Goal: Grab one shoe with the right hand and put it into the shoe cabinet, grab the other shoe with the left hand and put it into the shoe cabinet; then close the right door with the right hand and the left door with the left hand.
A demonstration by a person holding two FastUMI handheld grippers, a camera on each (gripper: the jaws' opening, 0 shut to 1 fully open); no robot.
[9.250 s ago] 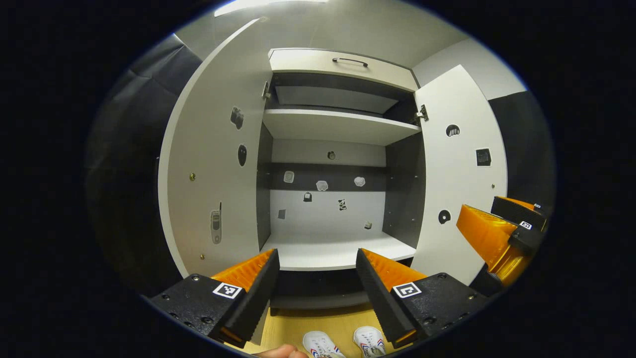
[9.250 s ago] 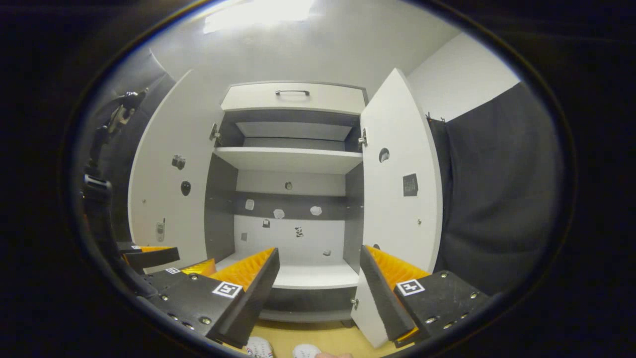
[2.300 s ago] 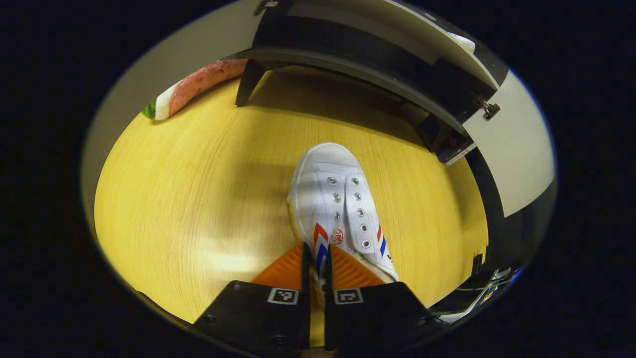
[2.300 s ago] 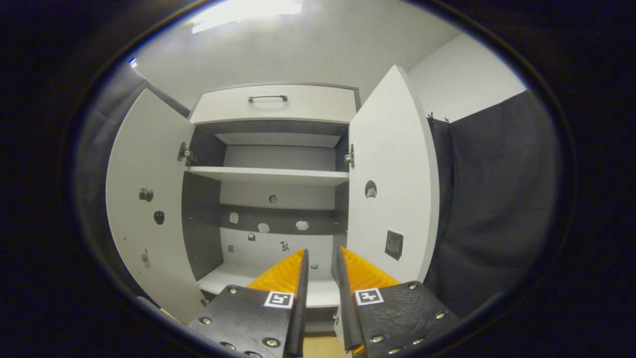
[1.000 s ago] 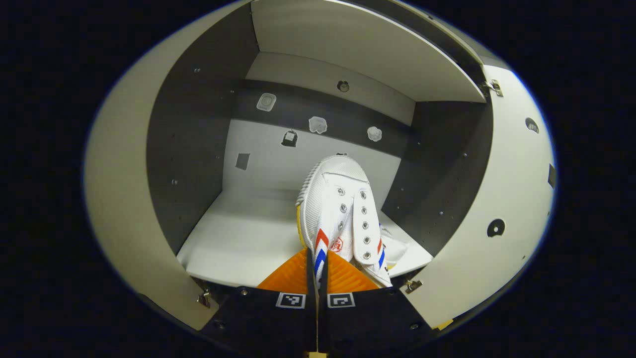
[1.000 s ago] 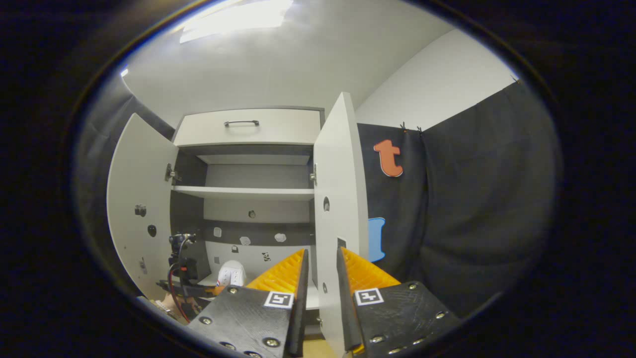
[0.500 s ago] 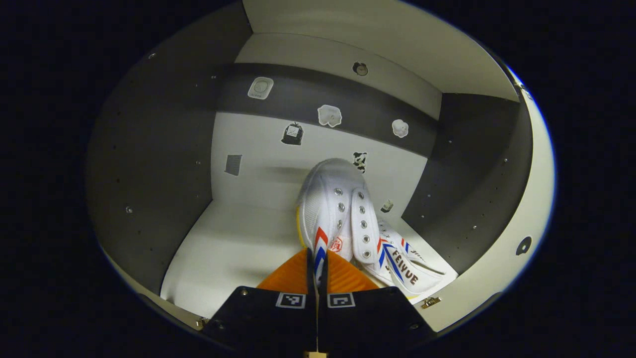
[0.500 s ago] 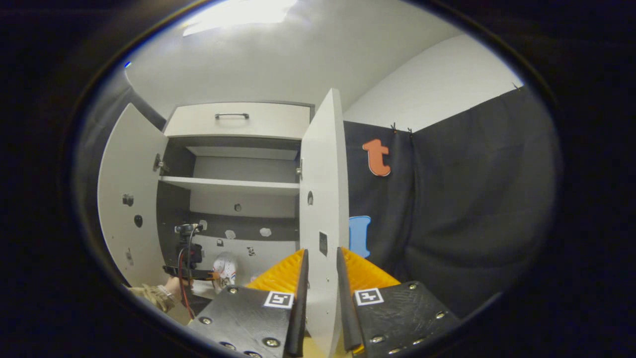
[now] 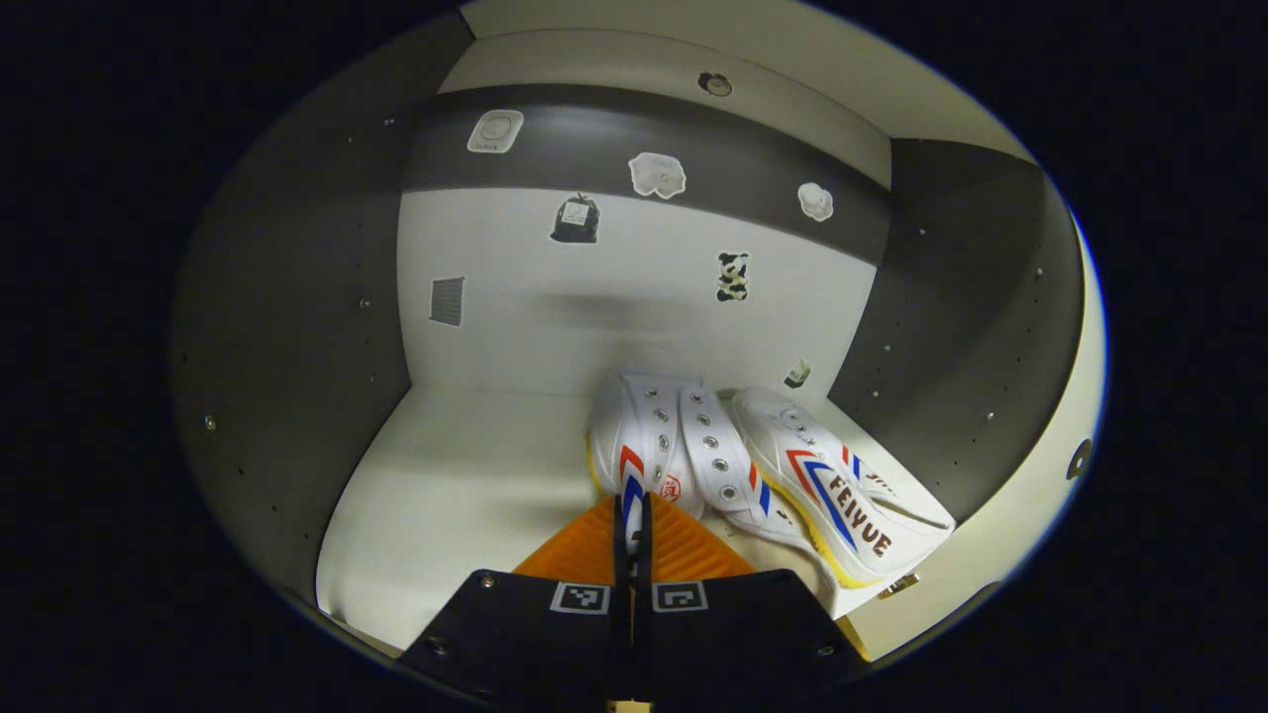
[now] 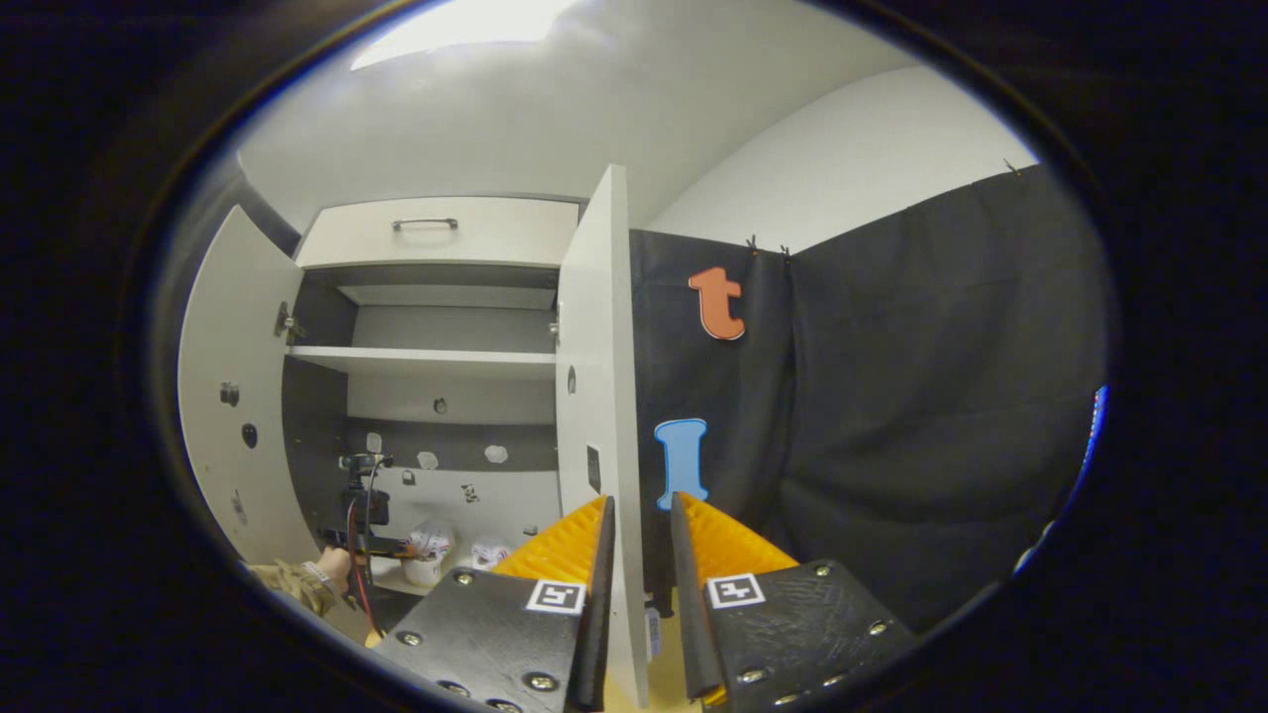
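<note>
The shoe [image 9: 649, 451] pinched in the left tool [image 9: 631, 520] lies straight ahead of that tool, inside the shoe cabinet [image 9: 297, 327], its toe pointing toward the back panel and its sole low over or on the bottom shelf [image 9: 446, 485]; whether it rests fully on the shelf I cannot tell. The tool's two fingers are pressed tight on the shoe's near side edge, so it has not been let go. Just to the right of this shoe, touching or nearly so, lies the other shoe [image 9: 842, 485], already set down on the same shelf with nothing holding it. So the first shoe appears stowed and the second is at its place but not yet released. In the right gripper view, the right tool [image 10: 642, 525] has its fingers close together with a narrow gap, and the edge of the open right door [image 10: 594, 396] lines up with that gap; I cannot tell whether the fingers press on it. The left door [image 10: 223, 396], far off to the left of that tool, stands wide open too. Both doors remain to be closed once the left tool opens and backs out.
</note>
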